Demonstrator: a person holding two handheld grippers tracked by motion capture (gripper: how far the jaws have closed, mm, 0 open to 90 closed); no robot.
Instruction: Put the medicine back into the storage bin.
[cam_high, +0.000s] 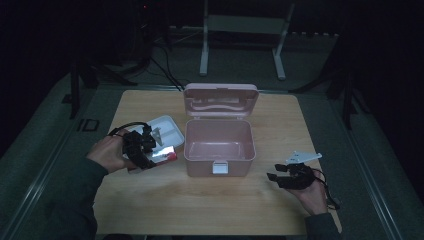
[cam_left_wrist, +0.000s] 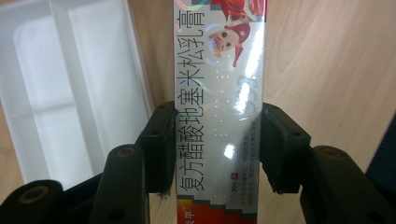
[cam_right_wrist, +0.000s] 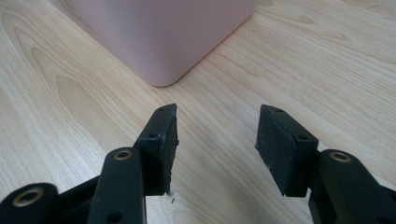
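Note:
A long silver and red ointment carton (cam_left_wrist: 218, 107) with printed characters sits clamped between the pads of my left gripper (cam_left_wrist: 218, 144), held above the wood. In the high view that left gripper (cam_high: 150, 156) hovers left of the open pink box (cam_high: 218, 141), the carton (cam_high: 165, 154) pointing toward the box. My right gripper (cam_high: 278, 172) rests low at the front right of the box, jaws apart. In the right gripper view the right gripper (cam_right_wrist: 217, 140) has bare table between its pads and the pink box's corner (cam_right_wrist: 163, 37) just ahead.
A white divided tray (cam_high: 165, 127) lies on the wooden table (cam_high: 210, 205) behind my left gripper, also seen as the white tray (cam_left_wrist: 70, 88) beside the carton. The box lid (cam_high: 220, 100) stands open at the back. A white frame (cam_high: 242, 37) stands beyond the table.

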